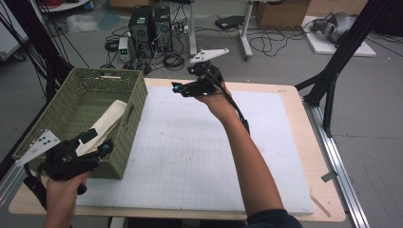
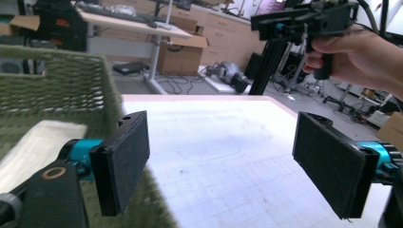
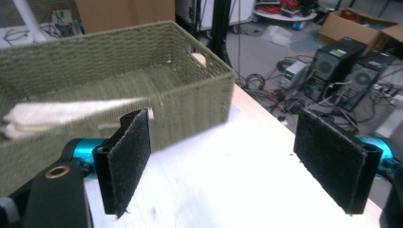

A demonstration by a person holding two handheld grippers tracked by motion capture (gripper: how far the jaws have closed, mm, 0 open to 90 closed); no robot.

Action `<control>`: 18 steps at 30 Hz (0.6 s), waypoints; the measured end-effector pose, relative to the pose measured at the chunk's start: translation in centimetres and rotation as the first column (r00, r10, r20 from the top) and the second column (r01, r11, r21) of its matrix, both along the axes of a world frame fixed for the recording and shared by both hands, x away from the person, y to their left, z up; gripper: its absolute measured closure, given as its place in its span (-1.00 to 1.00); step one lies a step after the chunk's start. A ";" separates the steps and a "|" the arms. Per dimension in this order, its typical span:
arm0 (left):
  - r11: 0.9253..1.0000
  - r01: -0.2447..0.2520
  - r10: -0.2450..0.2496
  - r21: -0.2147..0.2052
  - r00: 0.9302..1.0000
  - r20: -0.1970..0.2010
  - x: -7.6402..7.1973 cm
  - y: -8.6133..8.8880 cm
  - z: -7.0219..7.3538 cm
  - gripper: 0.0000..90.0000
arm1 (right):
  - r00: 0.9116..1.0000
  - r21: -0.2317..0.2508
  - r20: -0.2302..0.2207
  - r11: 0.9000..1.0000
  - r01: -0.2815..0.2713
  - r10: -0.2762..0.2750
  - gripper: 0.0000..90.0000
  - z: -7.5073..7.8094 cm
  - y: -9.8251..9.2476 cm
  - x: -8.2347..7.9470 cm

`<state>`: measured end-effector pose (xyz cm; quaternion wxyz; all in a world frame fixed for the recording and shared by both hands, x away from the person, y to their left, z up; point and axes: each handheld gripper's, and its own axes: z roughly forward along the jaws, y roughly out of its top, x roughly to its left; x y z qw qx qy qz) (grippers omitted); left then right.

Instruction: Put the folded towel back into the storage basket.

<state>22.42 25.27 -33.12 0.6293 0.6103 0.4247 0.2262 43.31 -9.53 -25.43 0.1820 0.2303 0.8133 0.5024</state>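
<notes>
Your left gripper (image 1: 102, 148) stood wide with nothing between its pads at the near right corner of the green woven basket (image 1: 135, 102), and your right gripper (image 1: 177, 88) hung equally wide and bare above the table's (image 1: 290, 90) far edge. The folded cream cloth (image 1: 107, 124) lay inside the basket, leaning up against its right wall; it looked light, soft and floppy, so you would best have pinched it across the stacked folds near the top edge. The right gripper view showed the cloth's layered edge (image 3: 57, 114) poking above the rim, while the left gripper view gave a blurred pale patch (image 2: 33, 147).
</notes>
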 end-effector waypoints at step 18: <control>0.965 0.253 -0.258 0.065 0.960 0.106 2.2 -8.1 -1.5 -0.57 | 0.986 -0.016 0.026 0.986 0.165 -0.165 -0.62 -4.8 -14.1 -9.0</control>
